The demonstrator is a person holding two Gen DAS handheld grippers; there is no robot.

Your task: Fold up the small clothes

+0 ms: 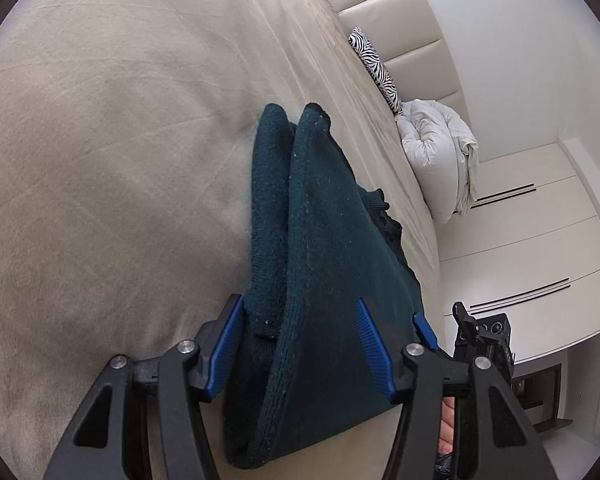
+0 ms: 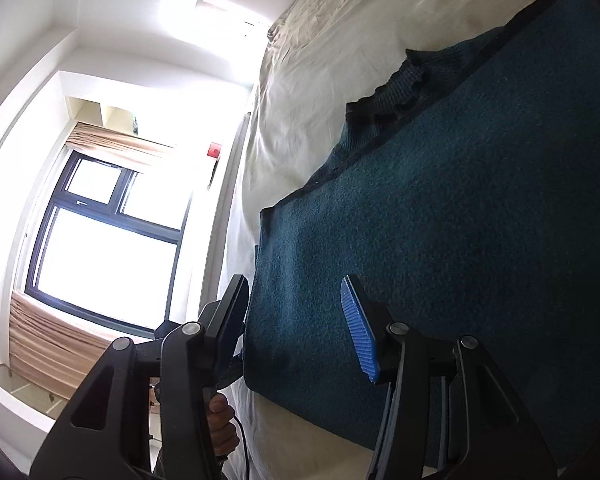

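A dark teal knitted garment (image 1: 320, 216) lies folded lengthwise on the beige bed sheet (image 1: 112, 152). My left gripper (image 1: 300, 344) hovers over its near end with jaws open; fabric lies between the blue pads (image 1: 224, 344), but they do not squeeze it. In the right wrist view the same garment (image 2: 460, 208) spreads flat across the bed, its ribbed edge bunched at the far side. My right gripper (image 2: 298, 324) stands open over the garment's near corner, nothing pinched. The right gripper (image 1: 440, 332) also shows beside the garment in the left wrist view.
A zebra-print pillow (image 1: 374, 64) and a folded white duvet (image 1: 440, 152) lie by the padded headboard (image 1: 404, 28). White wardrobe doors (image 1: 540, 240) stand beyond the bed. A bright window (image 2: 108, 248) with tan curtains is off the bed's side. A hand (image 2: 222, 424) grips a handle.
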